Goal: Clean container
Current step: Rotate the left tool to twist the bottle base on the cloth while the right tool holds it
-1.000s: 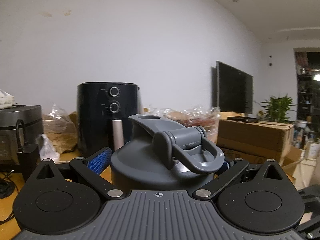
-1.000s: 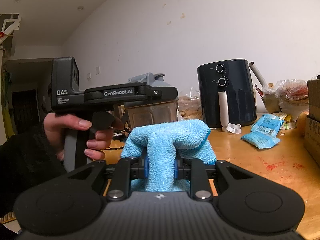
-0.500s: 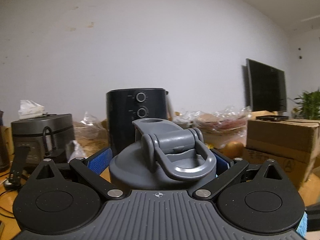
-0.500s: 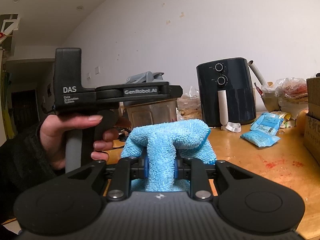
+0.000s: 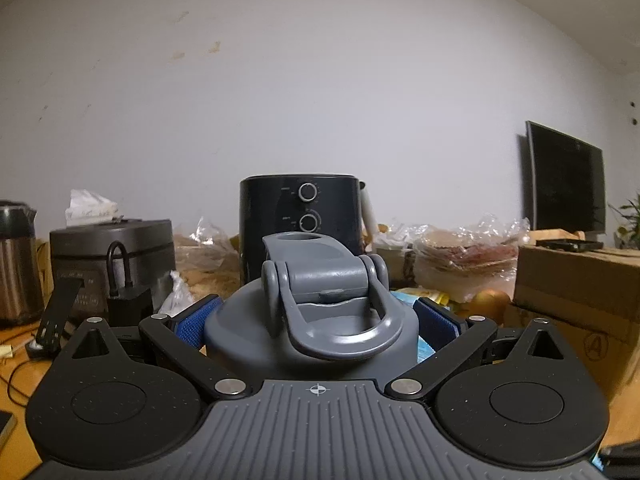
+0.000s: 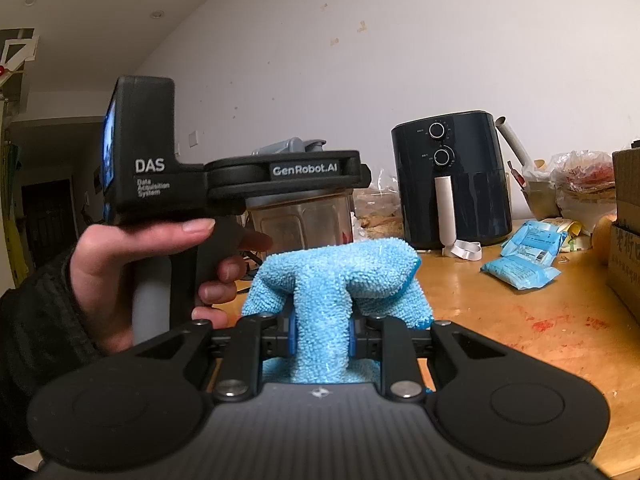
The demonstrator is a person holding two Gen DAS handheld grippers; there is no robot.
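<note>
A smoky clear container with a grey flip-top lid and carry loop is held upright above the table. My left gripper is shut on it just under the lid, blue pads pressing both sides. In the right wrist view a hand holds that gripper's body, which hides the container's upper part. My right gripper is shut on a folded light-blue microfibre cloth, which sits just in front of and below the container; I cannot tell if they touch.
A black air fryer stands at the wall. Blue packets lie on the wooden table, which has red smears. Cardboard boxes, plastic-wrapped food, a rice cooker, a kettle and a monitor crowd the back.
The left gripper has swung with the container, so the air fryer now sits centred behind the lid. In the right view it slid right, nearer the cloth. The right gripper stayed still.
</note>
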